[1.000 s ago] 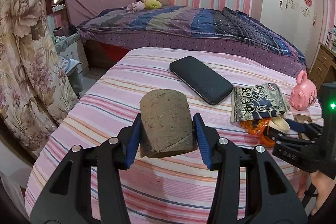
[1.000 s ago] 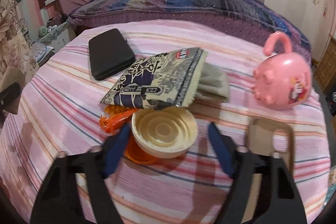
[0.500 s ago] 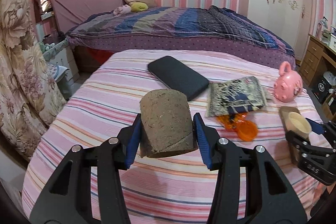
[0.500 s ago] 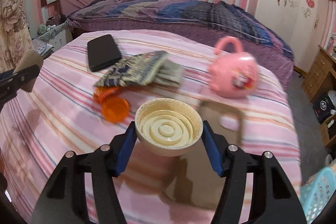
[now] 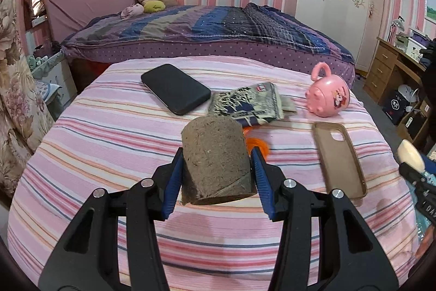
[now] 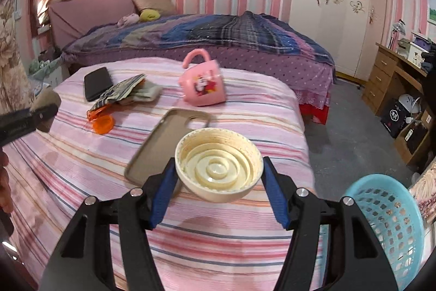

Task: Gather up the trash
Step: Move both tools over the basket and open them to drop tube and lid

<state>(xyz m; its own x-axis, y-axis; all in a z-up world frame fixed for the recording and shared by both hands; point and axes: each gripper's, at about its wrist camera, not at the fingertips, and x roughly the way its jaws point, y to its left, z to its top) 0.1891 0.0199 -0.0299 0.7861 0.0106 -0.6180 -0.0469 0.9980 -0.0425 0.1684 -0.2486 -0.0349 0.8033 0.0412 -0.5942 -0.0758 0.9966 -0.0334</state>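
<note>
My left gripper (image 5: 216, 176) is shut on a brown cardboard tube (image 5: 215, 160) and holds it above the striped bedspread (image 5: 109, 138). My right gripper (image 6: 219, 187) is shut on a cream round lid (image 6: 219, 168), held above the bed's right edge. The lid also shows at the right edge of the left wrist view (image 5: 408, 152). A printed snack wrapper (image 5: 250, 104) and an orange wrapper with an orange cap (image 6: 102, 122) lie on the bed. A blue plastic basket (image 6: 389, 217) stands on the floor at the lower right of the right wrist view.
A black phone (image 5: 175, 92), a pink pig-shaped cup (image 5: 328, 97) and a brown phone case (image 5: 339, 154) lie on the bed. A second bed (image 5: 204, 29) is behind. A wooden desk (image 6: 395, 78) and boxes stand at the right.
My right gripper has closed on the cream lid, lifted it off the bed and swung right toward the blue basket. My left gripper keeps the tube and has pulled back and risen.
</note>
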